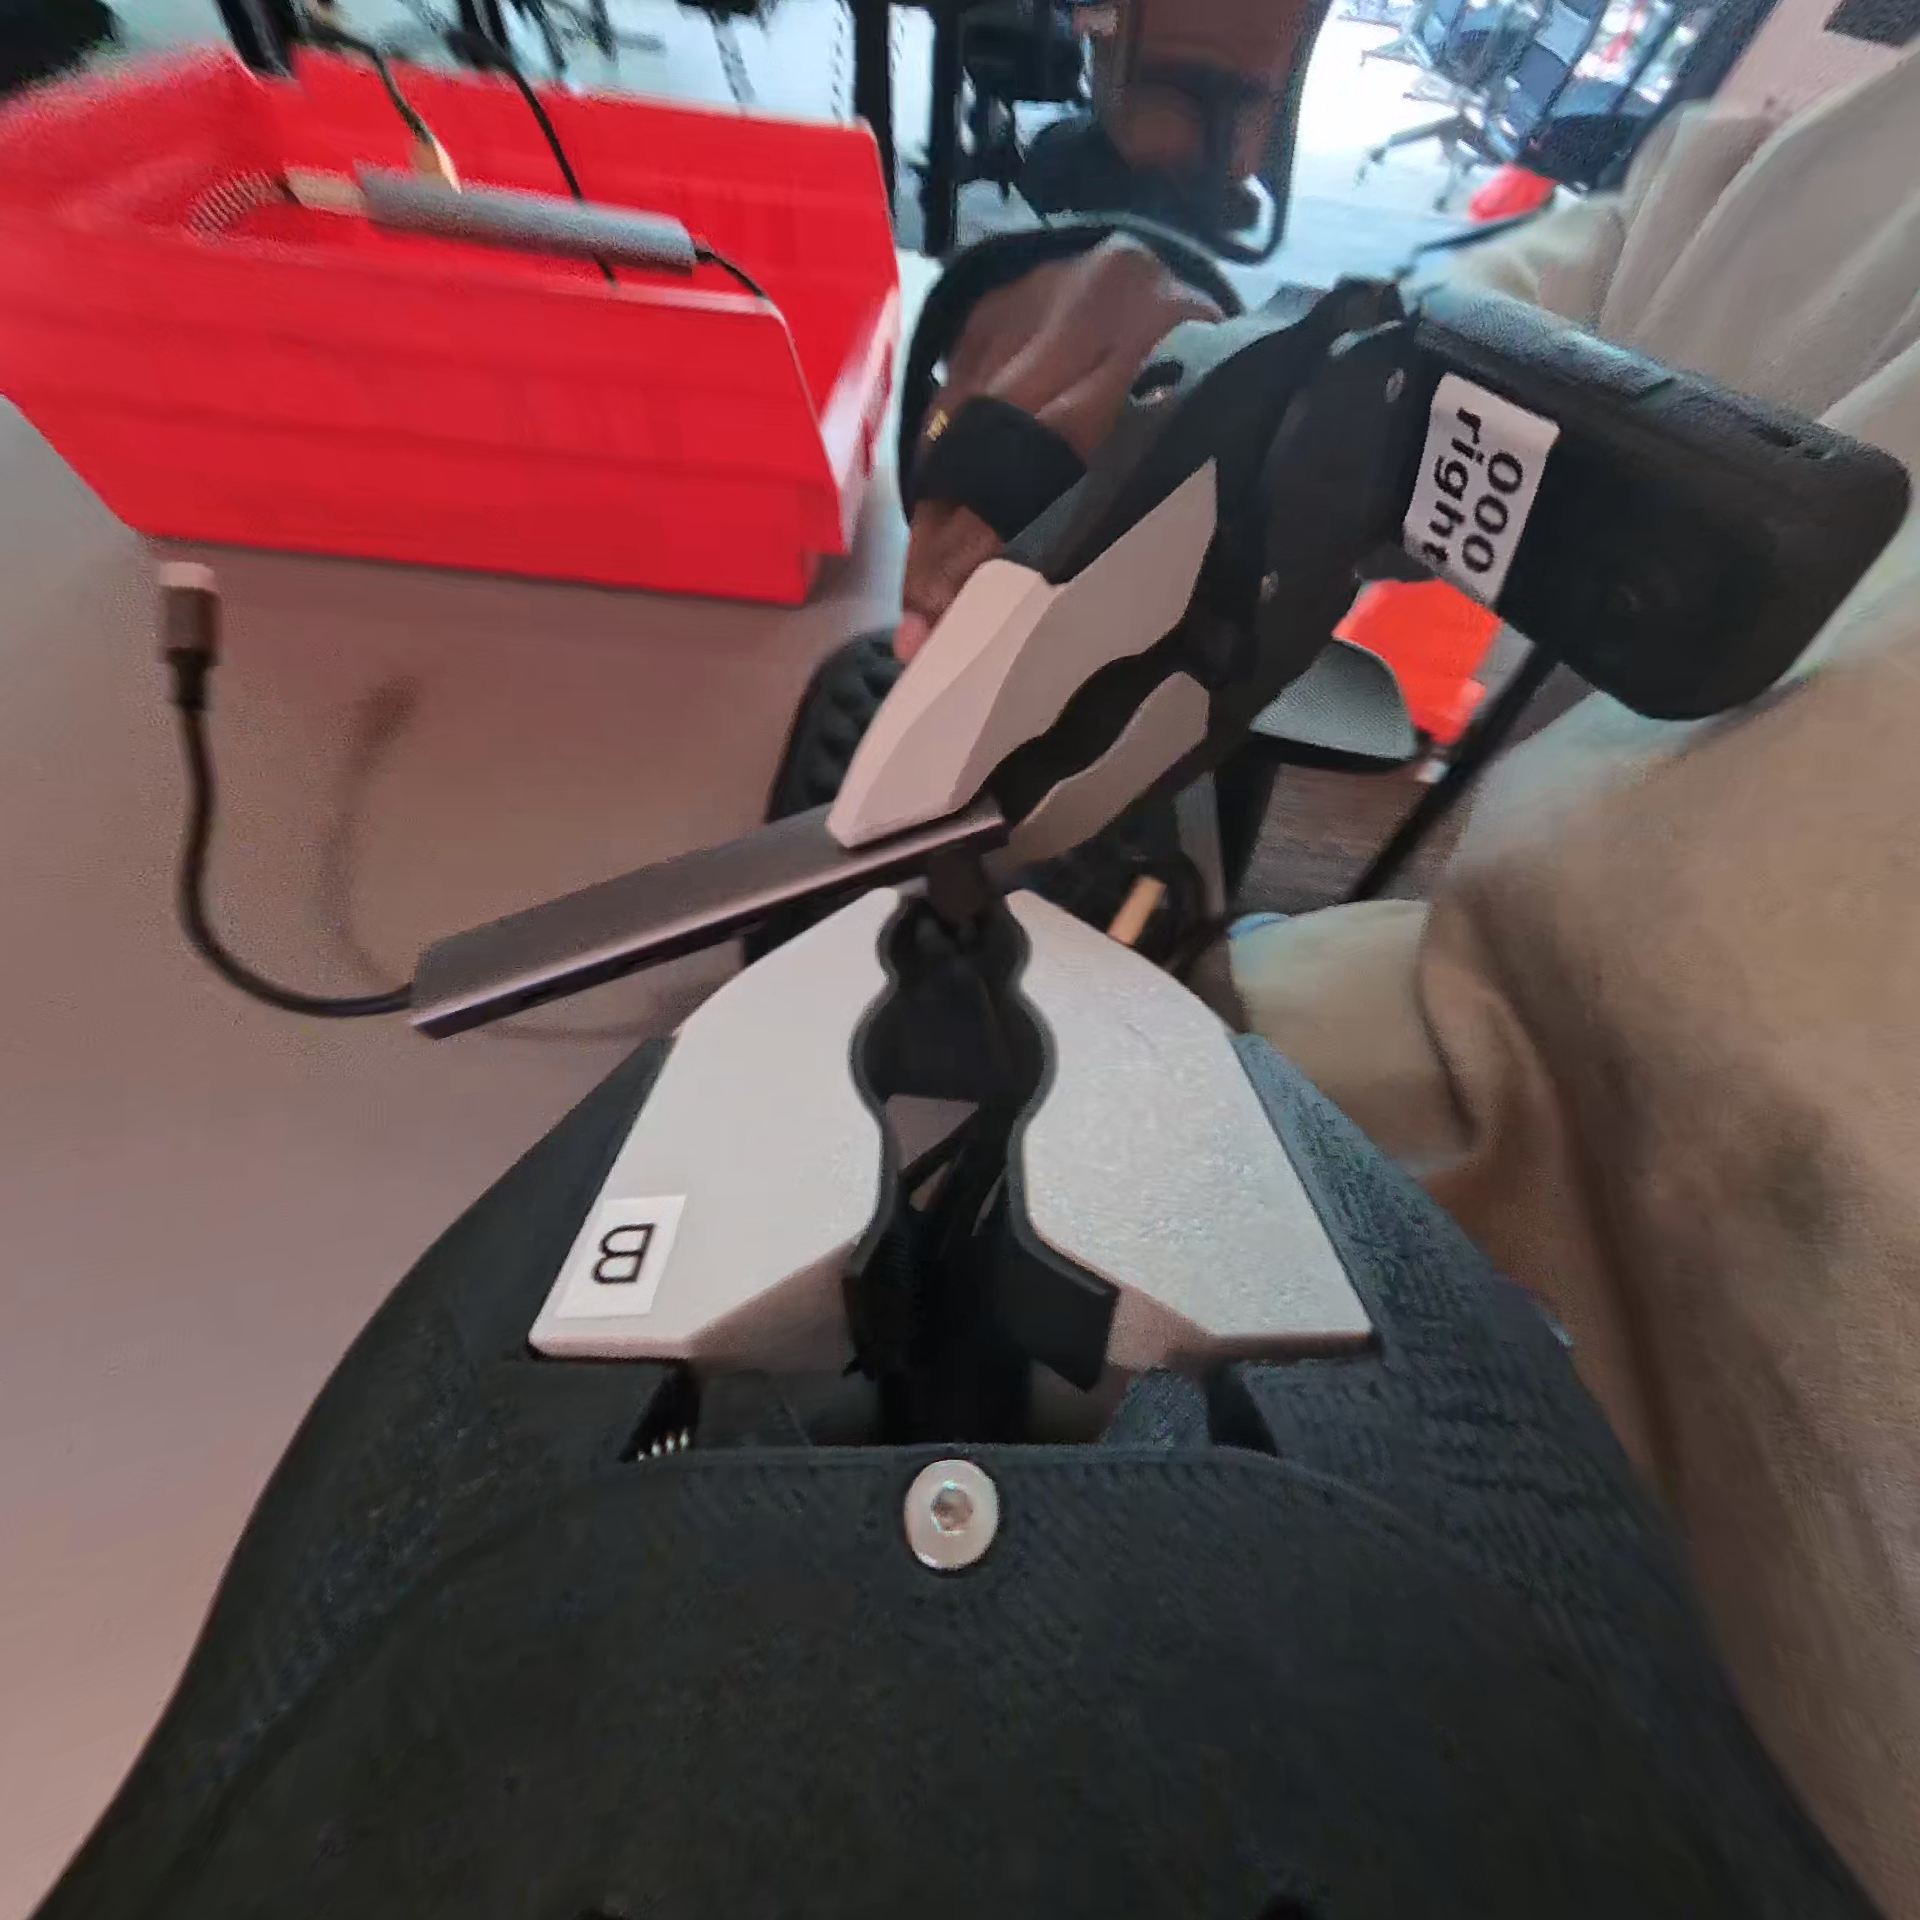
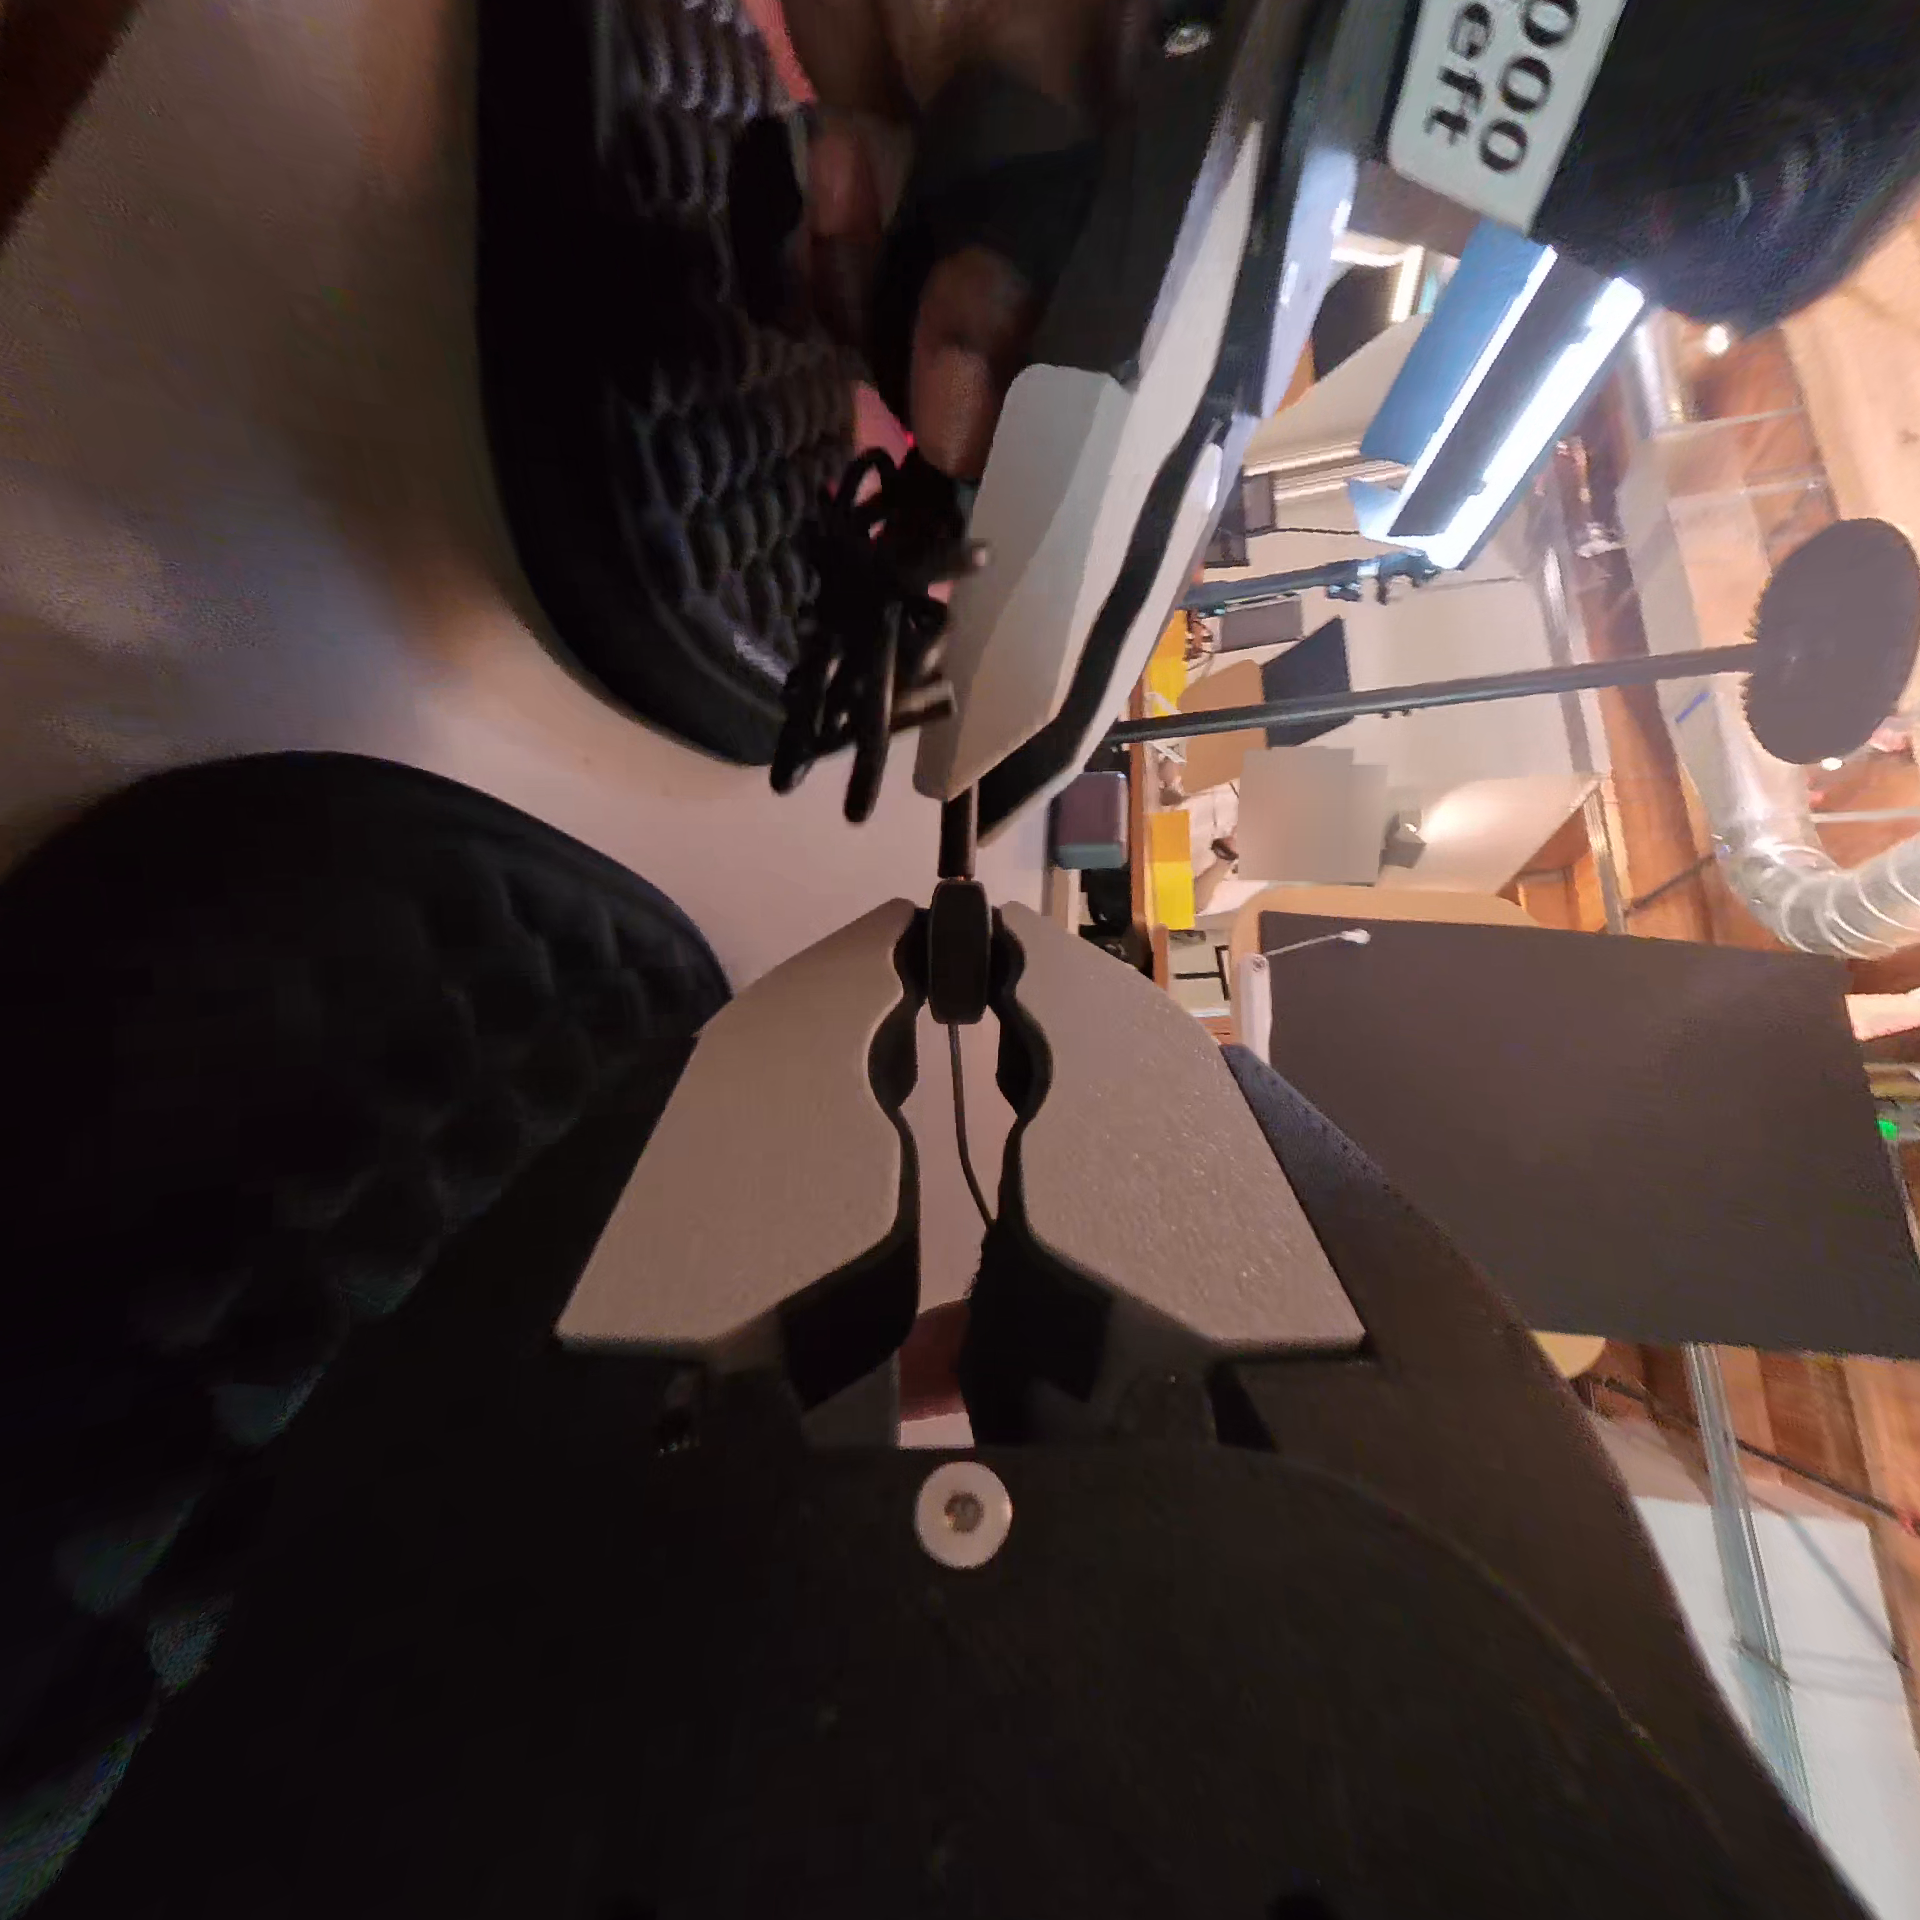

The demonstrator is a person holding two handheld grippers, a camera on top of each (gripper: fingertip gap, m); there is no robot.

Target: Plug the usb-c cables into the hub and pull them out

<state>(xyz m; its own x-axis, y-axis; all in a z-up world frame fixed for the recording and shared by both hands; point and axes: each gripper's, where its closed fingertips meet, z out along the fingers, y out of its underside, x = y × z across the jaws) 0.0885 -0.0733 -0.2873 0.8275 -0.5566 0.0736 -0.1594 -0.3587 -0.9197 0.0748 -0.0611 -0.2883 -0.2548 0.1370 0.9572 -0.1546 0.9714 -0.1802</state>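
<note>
In the left wrist view, a flat grey hub (image 1: 665,914) hangs above the table. My right gripper (image 1: 935,836) is shut on its right end. The hub's own lead curves left to a loose plug (image 1: 187,613). My left gripper (image 1: 951,925) is shut on a black usb-c cable plug (image 1: 961,899), which touches the hub's edge by the right fingertips. I cannot tell how deep it sits. In the right wrist view, my right gripper (image 2: 956,925) pinches the hub edge-on (image 2: 954,971). The left gripper (image 2: 961,795) meets it from above with the plug (image 2: 956,836). Bunched cable (image 2: 862,644) hangs beside it.
A red bin (image 1: 468,416) stands at the back left with a second hub (image 1: 520,218) and cables across it. Black honeycomb-textured pads (image 2: 665,416) lie on the grey table (image 1: 468,748). A gloved hand (image 1: 1039,353) and beige clothing (image 1: 1662,1039) fill the right. Only a small space, under 4 cm, lies between the two pairs of fingers.
</note>
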